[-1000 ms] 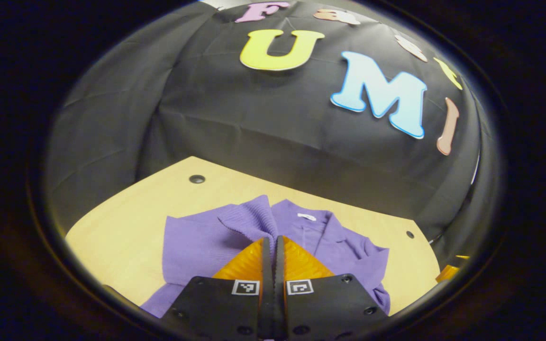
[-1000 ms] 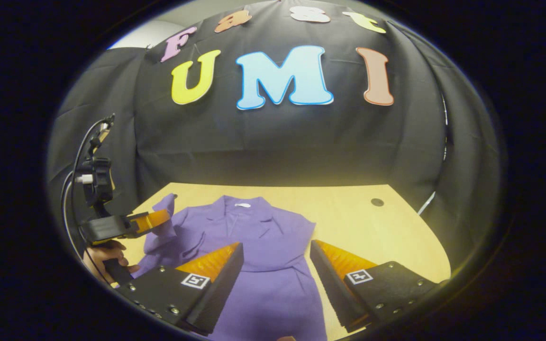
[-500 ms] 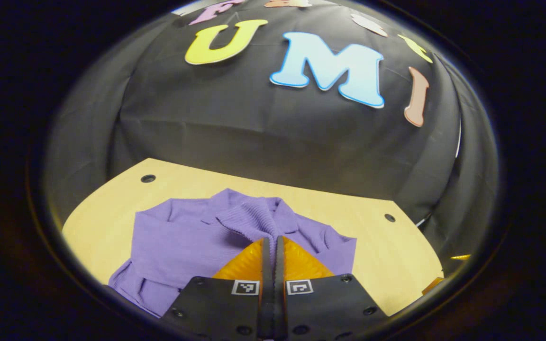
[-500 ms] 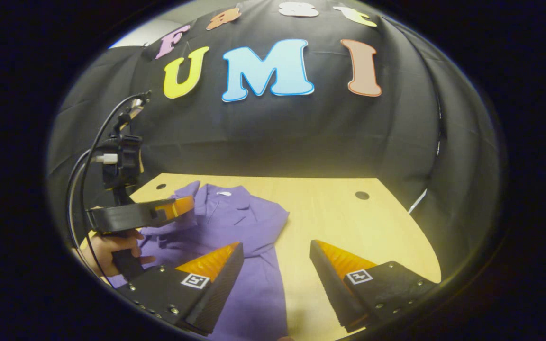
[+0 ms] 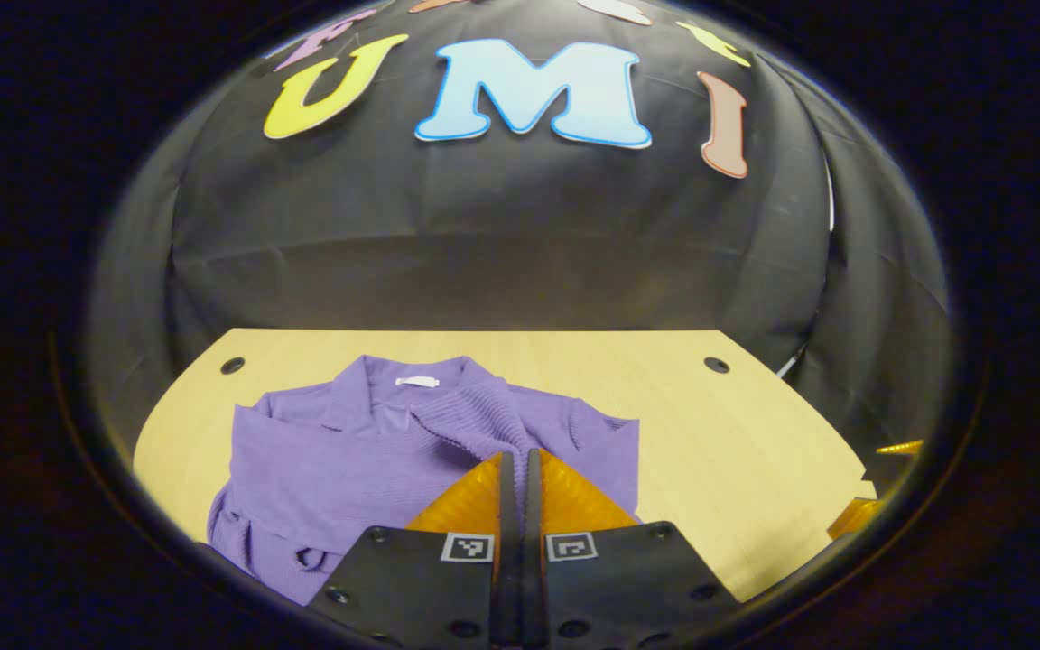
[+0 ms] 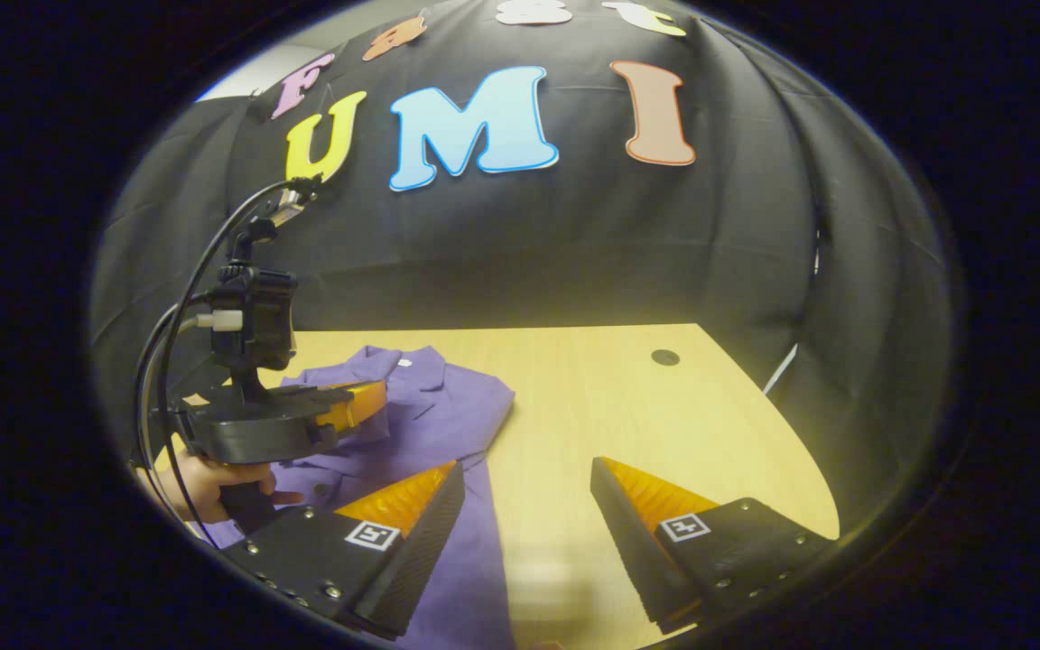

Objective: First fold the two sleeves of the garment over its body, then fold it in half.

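My left gripper (image 5: 520, 469) pinches a sleeve (image 5: 475, 420) above the garment (image 5: 348, 460) body. My right gripper (image 6: 524, 492) hangs open, off to the garment's right.

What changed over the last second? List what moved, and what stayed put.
The left gripper, shut on the ribbed purple sleeve, has carried it across the purple collared garment toward the far shoulder. The right gripper stayed open above the wooden table, holding nothing. The garment's body stayed lying on the table.

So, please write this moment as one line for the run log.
stage: first sleeve fold | left tool: shut on sleeve, above purple garment | right tool: open, holds nothing | table: garment lies flat
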Action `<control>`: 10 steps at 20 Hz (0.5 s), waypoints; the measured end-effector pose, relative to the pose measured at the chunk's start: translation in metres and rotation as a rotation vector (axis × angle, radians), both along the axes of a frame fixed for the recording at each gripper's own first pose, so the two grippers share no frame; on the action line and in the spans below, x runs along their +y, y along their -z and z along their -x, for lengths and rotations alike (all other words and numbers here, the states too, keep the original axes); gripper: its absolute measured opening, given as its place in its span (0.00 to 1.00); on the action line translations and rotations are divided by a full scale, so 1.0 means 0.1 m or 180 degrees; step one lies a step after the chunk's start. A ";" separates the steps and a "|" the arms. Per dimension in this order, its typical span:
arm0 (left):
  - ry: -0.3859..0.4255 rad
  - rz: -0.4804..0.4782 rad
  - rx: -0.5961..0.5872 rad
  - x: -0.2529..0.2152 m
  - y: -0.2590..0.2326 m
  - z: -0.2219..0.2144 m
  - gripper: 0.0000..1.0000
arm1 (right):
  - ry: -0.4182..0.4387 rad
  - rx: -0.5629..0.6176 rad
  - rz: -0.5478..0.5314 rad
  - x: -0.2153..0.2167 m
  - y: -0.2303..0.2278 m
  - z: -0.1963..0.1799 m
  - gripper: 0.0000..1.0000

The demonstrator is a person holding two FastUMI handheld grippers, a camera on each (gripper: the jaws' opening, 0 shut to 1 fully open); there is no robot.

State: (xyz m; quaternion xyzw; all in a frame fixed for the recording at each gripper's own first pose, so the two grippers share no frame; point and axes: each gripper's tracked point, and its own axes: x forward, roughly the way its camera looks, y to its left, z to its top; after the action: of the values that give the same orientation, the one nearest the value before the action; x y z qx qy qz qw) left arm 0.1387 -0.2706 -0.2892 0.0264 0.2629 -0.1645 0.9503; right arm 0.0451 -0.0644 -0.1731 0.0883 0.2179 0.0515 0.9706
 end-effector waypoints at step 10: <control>0.0438 0.0001 -0.0089 -0.06 -0.24 0.33 0.77 | 0.0256 0.0036 0.0100 0.01 0.03 0.30 0.89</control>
State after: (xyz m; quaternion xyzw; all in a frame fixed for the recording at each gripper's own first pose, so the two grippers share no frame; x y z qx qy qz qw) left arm 0.1056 -0.2769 -0.2652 0.0466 0.2471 -0.2290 0.9404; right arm 0.0149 -0.0631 -0.1758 0.0821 0.2204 0.0085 0.9719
